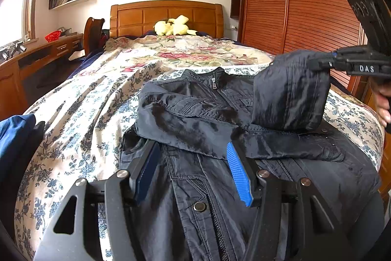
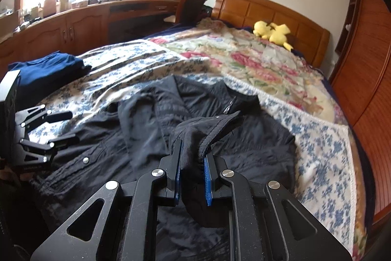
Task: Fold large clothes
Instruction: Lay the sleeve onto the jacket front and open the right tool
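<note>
Lying face up across the foot end of the bed [image 1: 73,99], the dark jacket [image 1: 200,177] has its collar and zip pull toward the headboard and its hem toward the near edge. One sleeve [image 1: 185,124] is already folded across the chest. The other sleeve's cuff [image 2: 207,129] is lifted off the jacket body, pinched in the right tongs [image 2: 193,177], whose blue pads are clenched on the fabric; in the left wrist view that cuff hangs as a dark pouch above the jacket's side nearest the wardrobe, with the right tongs [image 1: 317,64] gripping its top edge and part of a hand [image 1: 382,104] behind them.

The left tongs [image 1: 193,173] stand released, partly spread, with the folded sleeve's edge and the jacket front lying between and just beyond the fingers; whether the pads touch the cloth cannot be told. In the right wrist view the left tongs [image 2: 59,126] sit at the jacket's hem corner on the window side.

A folded blue garment [image 2: 48,67] rests on the floral sheet near the bed's window-side edge, apart from the jacket. A yellow plush toy [image 1: 174,26] lies against the headboard [image 1: 166,16].
</note>
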{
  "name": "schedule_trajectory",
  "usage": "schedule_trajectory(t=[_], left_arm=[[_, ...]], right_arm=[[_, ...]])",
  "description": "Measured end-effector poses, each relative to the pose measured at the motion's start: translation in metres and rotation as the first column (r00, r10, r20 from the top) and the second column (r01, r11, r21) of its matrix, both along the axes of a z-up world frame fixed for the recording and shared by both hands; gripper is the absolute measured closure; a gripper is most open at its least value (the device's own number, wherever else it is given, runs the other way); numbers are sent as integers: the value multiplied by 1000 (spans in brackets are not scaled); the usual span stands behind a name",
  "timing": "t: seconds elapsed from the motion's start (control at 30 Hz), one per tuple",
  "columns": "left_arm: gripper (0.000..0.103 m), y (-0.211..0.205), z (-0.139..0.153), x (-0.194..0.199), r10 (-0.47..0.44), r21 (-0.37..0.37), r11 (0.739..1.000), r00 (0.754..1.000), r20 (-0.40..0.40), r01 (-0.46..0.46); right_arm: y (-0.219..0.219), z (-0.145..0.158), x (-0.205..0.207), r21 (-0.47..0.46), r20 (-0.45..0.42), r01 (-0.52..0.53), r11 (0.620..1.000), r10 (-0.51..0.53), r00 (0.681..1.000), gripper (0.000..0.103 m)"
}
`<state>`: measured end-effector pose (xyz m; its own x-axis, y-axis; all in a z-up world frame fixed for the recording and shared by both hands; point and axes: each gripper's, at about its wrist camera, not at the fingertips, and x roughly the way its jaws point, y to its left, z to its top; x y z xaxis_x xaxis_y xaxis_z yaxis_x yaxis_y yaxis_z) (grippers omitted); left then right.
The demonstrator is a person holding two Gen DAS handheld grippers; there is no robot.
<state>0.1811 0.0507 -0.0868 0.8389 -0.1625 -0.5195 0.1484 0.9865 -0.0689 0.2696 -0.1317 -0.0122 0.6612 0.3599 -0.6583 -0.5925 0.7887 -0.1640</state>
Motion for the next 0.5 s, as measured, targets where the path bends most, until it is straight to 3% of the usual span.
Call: schedule_trajectory(t=[0.5], left_arm=[[47, 5, -2, 2, 14, 1, 1000, 1000, -1, -14]], right_arm=[[14, -61, -35, 58, -172, -58, 997, 67, 983, 89]])
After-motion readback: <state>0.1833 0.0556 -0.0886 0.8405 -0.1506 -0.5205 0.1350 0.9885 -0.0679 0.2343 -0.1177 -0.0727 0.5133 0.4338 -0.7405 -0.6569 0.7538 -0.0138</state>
